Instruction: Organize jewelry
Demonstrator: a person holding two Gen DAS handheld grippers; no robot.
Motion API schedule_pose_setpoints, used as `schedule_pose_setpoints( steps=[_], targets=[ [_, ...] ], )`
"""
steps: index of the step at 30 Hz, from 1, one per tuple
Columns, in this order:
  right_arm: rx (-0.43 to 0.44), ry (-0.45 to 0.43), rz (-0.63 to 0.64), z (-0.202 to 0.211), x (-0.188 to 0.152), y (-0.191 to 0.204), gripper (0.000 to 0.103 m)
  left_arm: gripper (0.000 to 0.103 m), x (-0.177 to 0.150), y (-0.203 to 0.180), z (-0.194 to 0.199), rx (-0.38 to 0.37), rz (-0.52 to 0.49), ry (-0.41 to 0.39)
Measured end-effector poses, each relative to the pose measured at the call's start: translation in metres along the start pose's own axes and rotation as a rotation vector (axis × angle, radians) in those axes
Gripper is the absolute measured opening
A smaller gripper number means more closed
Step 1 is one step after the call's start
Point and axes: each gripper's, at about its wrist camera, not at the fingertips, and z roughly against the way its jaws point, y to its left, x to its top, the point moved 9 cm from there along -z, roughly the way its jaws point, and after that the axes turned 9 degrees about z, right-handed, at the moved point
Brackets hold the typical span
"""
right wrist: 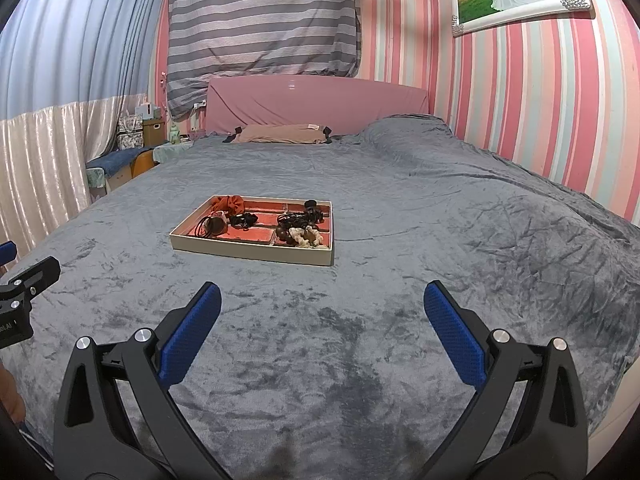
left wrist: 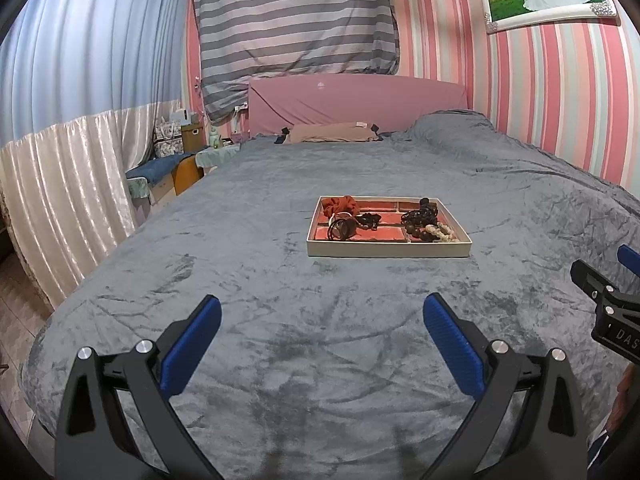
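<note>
A shallow cream tray (left wrist: 387, 250) with a red divided lining lies on the grey bed, also in the right wrist view (right wrist: 248, 251). It holds a rust-red scrunchie (left wrist: 339, 205), dark hair ties (left wrist: 341, 229), dark wooden bead bracelets (left wrist: 421, 216) and a pale bead bracelet (left wrist: 442, 233). My left gripper (left wrist: 322, 310) is open and empty, well short of the tray. My right gripper (right wrist: 322, 298) is open and empty, short of the tray and to its right. Each gripper shows at the edge of the other's view.
The grey plush bedspread (left wrist: 280, 340) covers the bed. A pink headboard (left wrist: 356, 100) and a tan pillow (left wrist: 332, 132) are at the far end. Cluttered side furniture (left wrist: 176, 156) stands at the left, by the curtains. A striped wall runs along the right.
</note>
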Motion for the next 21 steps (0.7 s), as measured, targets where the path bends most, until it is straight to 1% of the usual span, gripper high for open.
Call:
schedule_pose_setpoints(
  steps=[2, 8, 14, 21],
  targets=[
    [-0.001, 0.0, 0.0, 0.0003, -0.0002, -0.0006, 0.099, 0.099, -0.0004, 0.0001, -0.0005, -0.006, 0.004, 0.006],
    [0.0, 0.0, -0.001, 0.0004, -0.0001, -0.0004, 0.099, 0.099, 0.0013, -0.0004, -0.0005, 0.006, 0.007, -0.005],
    [0.0, 0.0, -0.001, 0.0001, -0.0001, -0.0005, 0.099, 0.099, 0.0019, -0.0032, 0.001, 0.021, -0.012, -0.019],
    [0.001, 0.002, -0.002, -0.0008, -0.0004, -0.0012, 0.099, 0.099, 0.0008, -0.0022, 0.0002, 0.023, -0.016, -0.011]
  ],
)
